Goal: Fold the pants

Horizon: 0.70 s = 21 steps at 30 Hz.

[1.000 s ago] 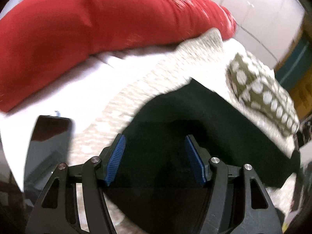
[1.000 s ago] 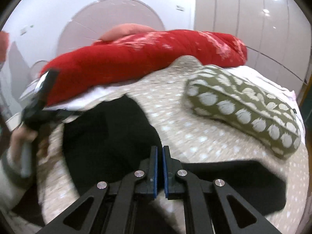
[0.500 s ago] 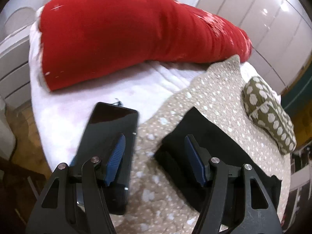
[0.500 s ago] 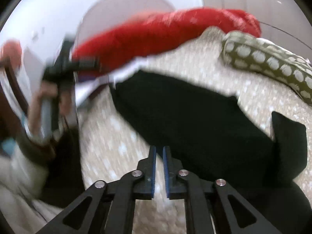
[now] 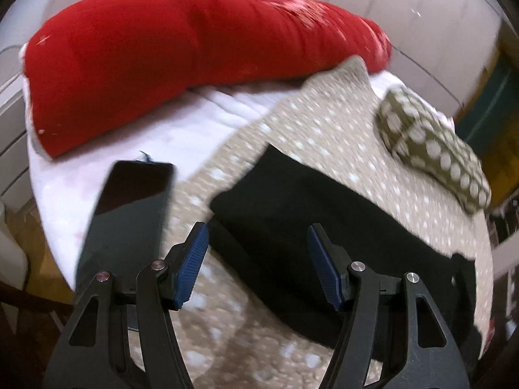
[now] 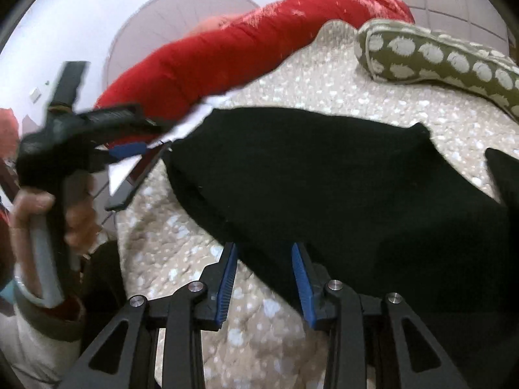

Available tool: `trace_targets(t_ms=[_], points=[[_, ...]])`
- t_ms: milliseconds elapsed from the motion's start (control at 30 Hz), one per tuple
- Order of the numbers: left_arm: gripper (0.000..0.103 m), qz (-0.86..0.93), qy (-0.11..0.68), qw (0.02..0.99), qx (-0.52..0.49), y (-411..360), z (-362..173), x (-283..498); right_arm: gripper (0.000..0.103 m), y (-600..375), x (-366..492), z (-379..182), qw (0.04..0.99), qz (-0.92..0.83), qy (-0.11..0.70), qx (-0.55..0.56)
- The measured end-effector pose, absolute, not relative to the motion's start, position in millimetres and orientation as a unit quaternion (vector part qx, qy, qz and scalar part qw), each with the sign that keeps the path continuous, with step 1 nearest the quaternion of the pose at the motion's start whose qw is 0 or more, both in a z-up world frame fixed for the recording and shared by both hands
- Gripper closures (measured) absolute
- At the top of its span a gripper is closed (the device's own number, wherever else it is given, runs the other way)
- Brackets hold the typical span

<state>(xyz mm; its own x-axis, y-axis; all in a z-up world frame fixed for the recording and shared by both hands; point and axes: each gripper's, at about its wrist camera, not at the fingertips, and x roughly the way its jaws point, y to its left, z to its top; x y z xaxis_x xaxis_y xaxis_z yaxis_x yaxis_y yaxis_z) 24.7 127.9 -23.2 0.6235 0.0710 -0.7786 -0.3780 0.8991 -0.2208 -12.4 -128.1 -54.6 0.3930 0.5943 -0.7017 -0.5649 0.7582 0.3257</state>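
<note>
Right hand-held gripper (image 6: 263,280) opening (empty)

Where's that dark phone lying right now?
In the left wrist view, the phone lies at lower left on the white sheet, below the red pillow, left of the black pants.

We cannot see where the black pants (image 6: 324,178) end: past the right jaw of the right gripper (image 6: 264,280) they run off the picture's edge, and their near hem drops behind the fingers. From the left gripper (image 5: 256,265) the pants (image 5: 308,220) pass under its right jaw and out of sight. The dark flat thing (image 5: 129,214) left of the left jaw is partly covered by the finger; we cannot tell what it is. The hand (image 6: 48,207) far left of the right gripper's jaws is smeared by blur. The dotted cushion (image 6: 447,58) is cut off at the frame edge.
</note>
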Motion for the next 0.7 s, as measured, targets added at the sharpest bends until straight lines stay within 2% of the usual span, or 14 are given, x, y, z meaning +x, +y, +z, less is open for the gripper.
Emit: trace_targets(t_ms=[133, 233, 267, 533, 600, 633, 667, 700], points=[[0.040, 0.098, 0.423, 0.885, -0.169, 98.5, -26.1, 27.7, 0.069, -180.6, -14.9, -28.9, 0.870, 0.284, 0.401, 0.052], [0.040, 0.083, 0.425, 0.888, -0.153, 77.9, -27.9, 31.6, 0.055, -235.1, -1.3, -8.8, 0.918, 0.128, 0.372, 0.040], [0.040, 0.077, 0.429, 0.887, -0.150, 70.5, -30.2, 33.5, 0.054, -245.6, 6.4, -5.9, 0.923, 0.090, 0.373, 0.034], [0.040, 0.058, 0.450, 0.884, -0.113, 36.5, -41.1, 39.3, 0.055, -239.7, 87.5, -44.6, 0.889, 0.044, 0.455, -0.013], [0.040, 0.057, 0.451, 0.884, -0.110, 34.6, -41.3, 38.9, 0.073, -248.5, 86.1, -50.3, 0.897, 0.051, 0.439, 0.000], [0.040, 0.057, 0.451, 0.884, -0.110, 34.9, -41.1, 38.9, 0.090, -255.4, 83.9, -51.8, 0.899, 0.048, 0.434, 0.009], [0.040, 0.057, 0.451, 0.884, -0.110, 35.6, -41.5, 37.3, 0.096, -268.1, 78.8, -48.4, 0.900, 0.052, 0.432, 0.038], [0.040, 0.056, 0.452, 0.883, -0.112, 36.4, -41.6, 37.4, 0.096, -283.1, 69.5, -42.8, 0.900, 0.057, 0.427, 0.071]])
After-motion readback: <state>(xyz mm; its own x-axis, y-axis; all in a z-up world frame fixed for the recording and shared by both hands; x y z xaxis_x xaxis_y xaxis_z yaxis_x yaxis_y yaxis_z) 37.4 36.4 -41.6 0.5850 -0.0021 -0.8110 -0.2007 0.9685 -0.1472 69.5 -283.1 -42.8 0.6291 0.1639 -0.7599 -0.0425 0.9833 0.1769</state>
